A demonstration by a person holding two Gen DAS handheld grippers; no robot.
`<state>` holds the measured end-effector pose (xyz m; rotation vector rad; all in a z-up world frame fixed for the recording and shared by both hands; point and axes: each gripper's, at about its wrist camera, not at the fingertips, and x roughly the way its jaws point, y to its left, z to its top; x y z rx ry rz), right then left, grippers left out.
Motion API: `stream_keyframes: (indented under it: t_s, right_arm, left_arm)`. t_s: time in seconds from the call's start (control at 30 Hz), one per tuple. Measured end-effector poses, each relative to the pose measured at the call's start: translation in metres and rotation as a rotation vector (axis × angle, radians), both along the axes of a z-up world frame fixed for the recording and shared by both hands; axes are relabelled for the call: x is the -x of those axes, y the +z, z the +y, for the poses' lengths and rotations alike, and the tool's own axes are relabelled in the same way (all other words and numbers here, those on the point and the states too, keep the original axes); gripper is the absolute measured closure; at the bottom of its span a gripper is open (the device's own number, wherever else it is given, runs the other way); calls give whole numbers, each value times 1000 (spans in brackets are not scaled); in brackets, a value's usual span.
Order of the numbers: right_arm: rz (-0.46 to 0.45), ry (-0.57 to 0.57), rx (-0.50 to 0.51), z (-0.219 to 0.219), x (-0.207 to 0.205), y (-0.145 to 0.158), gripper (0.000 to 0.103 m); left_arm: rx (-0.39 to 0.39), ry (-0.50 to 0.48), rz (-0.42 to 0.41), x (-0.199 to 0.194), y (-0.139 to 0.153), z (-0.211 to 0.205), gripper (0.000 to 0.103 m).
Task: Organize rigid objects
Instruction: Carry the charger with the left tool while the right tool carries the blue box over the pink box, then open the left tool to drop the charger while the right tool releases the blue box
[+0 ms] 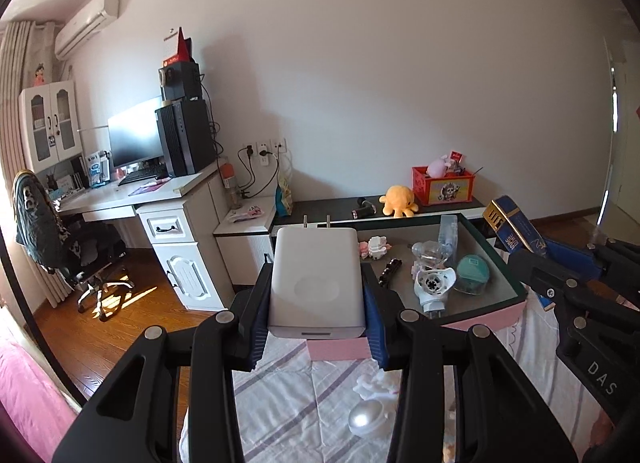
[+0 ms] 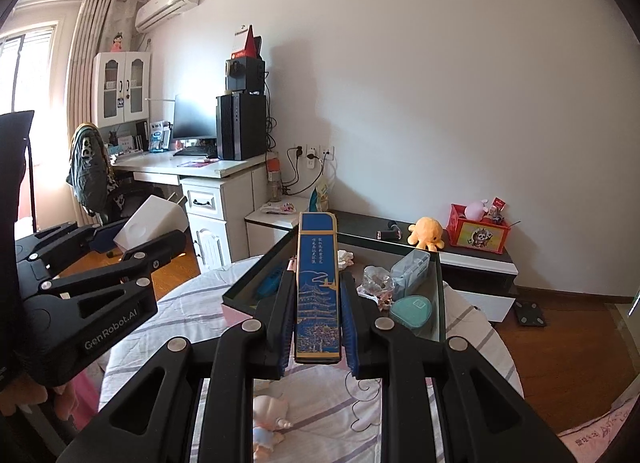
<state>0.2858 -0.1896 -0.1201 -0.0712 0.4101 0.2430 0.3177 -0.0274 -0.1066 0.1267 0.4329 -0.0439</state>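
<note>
Desk [image 1: 120,193] w/ monitor [image 1: 134,139], PC tower [image 1: 186,137], office chair [image 1: 60,239]; AC unit [image 2: 168,3] up top.

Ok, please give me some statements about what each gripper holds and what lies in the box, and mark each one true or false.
1. The left gripper holds a white charger with two prongs. True.
2. The right gripper is empty. False: its jaws are shut on a blue and gold box.
3. A teal round case lies inside the pink-sided box. True.
4. The yellow octopus plush lies inside that box. False: it sits on the dark cabinet top behind.
</note>
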Motion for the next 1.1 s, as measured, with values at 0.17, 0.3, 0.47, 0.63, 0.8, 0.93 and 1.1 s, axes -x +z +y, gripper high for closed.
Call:
stream_keyframes:
  t_s: [0.17,0.3,0.47,0.63,0.8,0.93,1.1]
  right_arm:
    - [99,-5,9,-5,-64,-25,82]
    - [195,27,10,3,-107,-50,82]
    - [277,60,51,20,-142,-78,82]
    - [323,63,66,23,-156,-97,81]
    - [329,43,52,19,-152,-94,77]
    - [267,-29,37,6,-125,-75,30]
    - [167,-18,-47,-5,-64,-38,16]
  left_arm:
    - [2,-44,113,-70,-24,-11,62]
    - [-11,-56,204,-115,-54,-20,62]
    - [-45,-33,291,-147,-86,-23,62]
    - [-53,-30,297,-150,-96,-22,61]
    - [-82,10,241,-136,-82,-19,38]
    - [-6,30,188,-104,-57,3,18]
    - [32,31,72,-39,-21,16,2]
